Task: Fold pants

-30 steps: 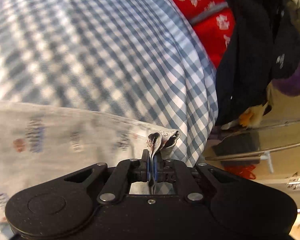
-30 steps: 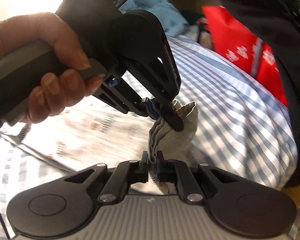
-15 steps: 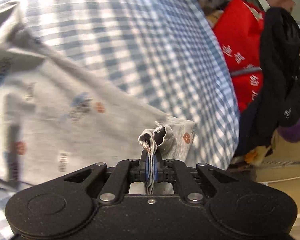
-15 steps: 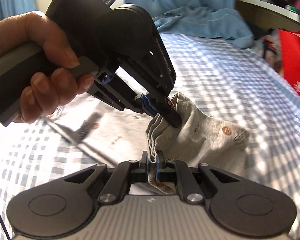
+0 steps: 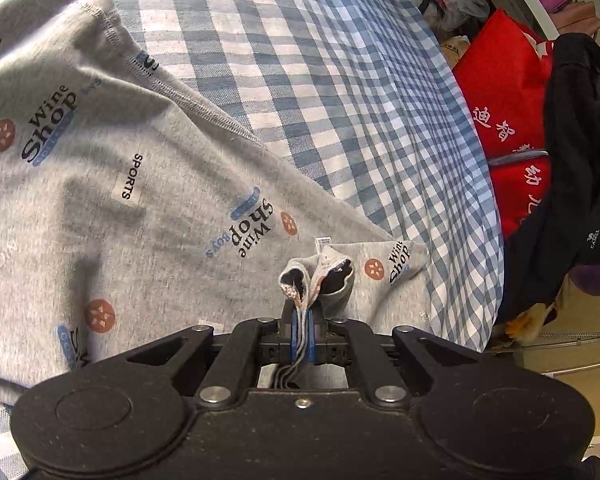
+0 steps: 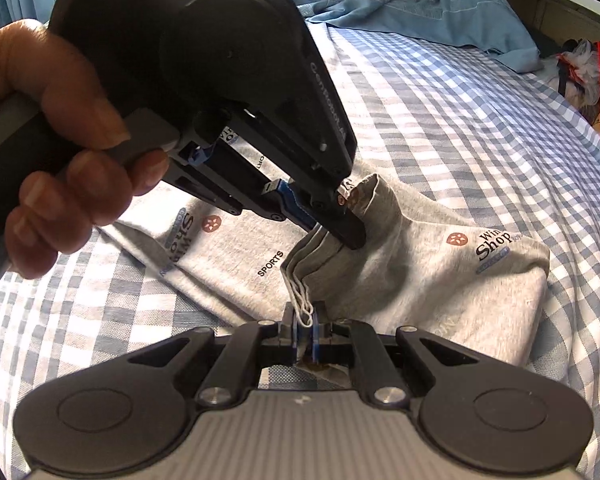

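A: What can go wrong here? The left gripper (image 5: pixel 302 326) is closed tight on a bunch of edges of the grey pants (image 5: pixel 148 184), and the right gripper (image 6: pixel 306 326) is closed on the same bunch, a little lower — several thin layers between the pads.

B: I think one layer can slip out. If a layer slides free while the bunch is laid down, the fold would open or become uneven. Also the two grippers are very close together, almost touching, so they may knock each other when they let go.

A: And where are the pants lying?

B: On the checked bedsheet (image 5: pixel 300 60), the large part spread at the left, the folded end at the right near the edge of the bed — it could hang over if it is put too far.

A: What is around?

B: From left to right: the person's hand (image 6: pixel 60 152) on the left handle, a light blue cloth (image 6: pixel 420 12) at the head of the bed, a red bag (image 5: pixel 504 92) and a black garment (image 5: pixel 572 168) beside the bed. Nothing lies on the sheet in the way.
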A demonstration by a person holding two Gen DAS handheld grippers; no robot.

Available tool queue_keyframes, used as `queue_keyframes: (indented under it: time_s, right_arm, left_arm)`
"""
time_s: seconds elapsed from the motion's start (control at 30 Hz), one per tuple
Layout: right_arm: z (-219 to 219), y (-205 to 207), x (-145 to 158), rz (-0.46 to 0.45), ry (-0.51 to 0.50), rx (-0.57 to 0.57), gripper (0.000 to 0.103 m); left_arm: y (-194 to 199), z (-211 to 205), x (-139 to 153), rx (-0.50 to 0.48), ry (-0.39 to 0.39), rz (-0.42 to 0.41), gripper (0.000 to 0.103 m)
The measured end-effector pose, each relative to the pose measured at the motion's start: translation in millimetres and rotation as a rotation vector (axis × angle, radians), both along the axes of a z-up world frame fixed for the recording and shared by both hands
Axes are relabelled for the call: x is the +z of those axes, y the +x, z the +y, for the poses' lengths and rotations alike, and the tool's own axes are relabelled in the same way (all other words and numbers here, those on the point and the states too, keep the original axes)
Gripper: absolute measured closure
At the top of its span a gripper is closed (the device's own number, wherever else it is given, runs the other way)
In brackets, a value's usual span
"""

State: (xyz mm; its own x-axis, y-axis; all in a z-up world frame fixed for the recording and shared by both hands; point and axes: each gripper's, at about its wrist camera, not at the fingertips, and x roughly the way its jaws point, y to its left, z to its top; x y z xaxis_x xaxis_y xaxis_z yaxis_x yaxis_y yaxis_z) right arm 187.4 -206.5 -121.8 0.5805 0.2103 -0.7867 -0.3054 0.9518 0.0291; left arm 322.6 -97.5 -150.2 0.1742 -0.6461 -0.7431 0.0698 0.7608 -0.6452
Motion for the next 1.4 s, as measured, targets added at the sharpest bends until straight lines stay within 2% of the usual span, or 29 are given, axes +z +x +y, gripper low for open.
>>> queue_keyframes:
  time_s: [0.3, 0.43, 0.7, 0.93, 1.2, 1.23, 1.27, 1.3, 1.33, 1.37, 1.4]
  right_arm:
    - [6, 0, 21, -0.036, 0.002, 0.0, 0.096]
    - [23, 7, 34, -0.061, 0.009, 0.036, 0.096]
    - [75, 30, 49, -0.09, 0.029, 0.125, 0.096]
    - [120, 45, 46, -0.067, 0.035, 0.193, 0.096]
    - [156, 56, 34, -0.042, 0.023, 0.225, 0.095]
    - [157, 58, 31, -0.035, 0.021, 0.225, 0.095]
    - [158, 59, 28, -0.028, 0.022, 0.226, 0.095]
    - [158, 59, 24, -0.025, 0.021, 0.228, 0.094]
    - [157, 59, 22, -0.024, 0.02, 0.234, 0.092]
    - [154, 57, 21, -0.029, 0.023, 0.238, 0.089]
    - [150, 53, 21, -0.036, 0.027, 0.24, 0.077]
  left_arm:
    - [8, 3, 23, -0.041, -0.002, -0.019, 0.1]
    - [16, 22, 36, -0.029, -0.009, -0.028, 0.1]
    - [28, 75, 56, 0.005, 0.03, -0.074, 0.1]
    - [30, 121, 51, 0.059, 0.06, -0.069, 0.1]
    - [33, 150, 39, 0.079, 0.079, -0.07, 0.099]
    - [33, 153, 35, 0.09, 0.081, -0.072, 0.094]
    - [34, 157, 30, 0.103, 0.076, -0.067, 0.084]
    - [34, 162, 25, 0.12, 0.061, -0.055, 0.08]
    - [33, 165, 21, 0.142, 0.049, -0.043, 0.068]
    - [32, 168, 19, 0.165, 0.046, -0.034, 0.056]
    - [30, 170, 17, 0.184, 0.05, -0.033, 0.051]
